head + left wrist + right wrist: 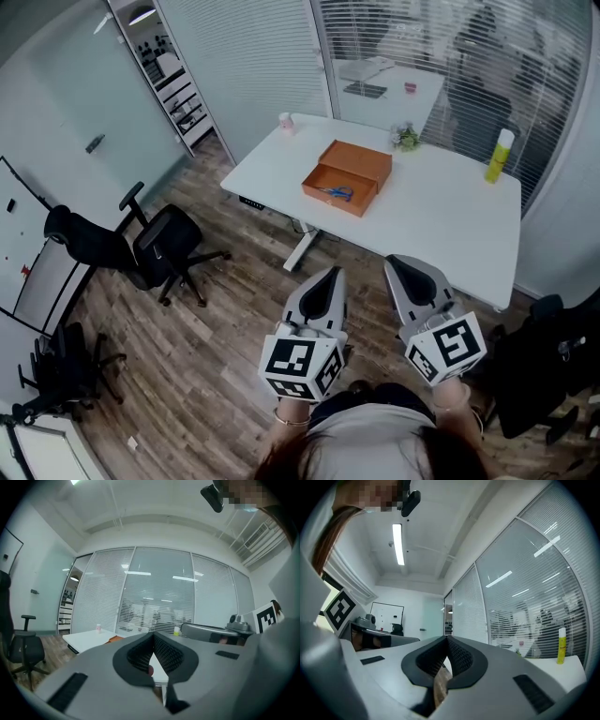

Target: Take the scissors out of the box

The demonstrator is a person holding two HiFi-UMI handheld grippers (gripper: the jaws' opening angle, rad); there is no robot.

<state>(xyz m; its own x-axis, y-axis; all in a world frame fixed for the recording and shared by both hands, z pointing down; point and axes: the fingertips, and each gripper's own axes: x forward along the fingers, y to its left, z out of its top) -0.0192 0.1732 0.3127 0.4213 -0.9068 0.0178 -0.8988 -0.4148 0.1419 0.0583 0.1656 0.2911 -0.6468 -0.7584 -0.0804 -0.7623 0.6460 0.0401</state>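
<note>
**Scissors Lay in Open Box, Both Grippers Short of the Table**

The scissors (336,193), blue at the handles, lay flat on the bottom of an open orange box (330,203) near the middle of a white table (450,220). Nothing else could be made out inside the box, whose lid was folded back behind it. The left gripper (330,274) and right gripper (401,262) were held level over the wooden floor, well apart from the table, each with its jaws pressed together on nothing. The scissors looked light and stiff, with smooth blades likely to slip. The handles, or the pivot just past them, seemed the surest place to pinch, and the box walls would probably call for a reach from above. A yellow bottle (500,156) and a small plant (406,138) stood elsewhere on the tabletop.
</note>
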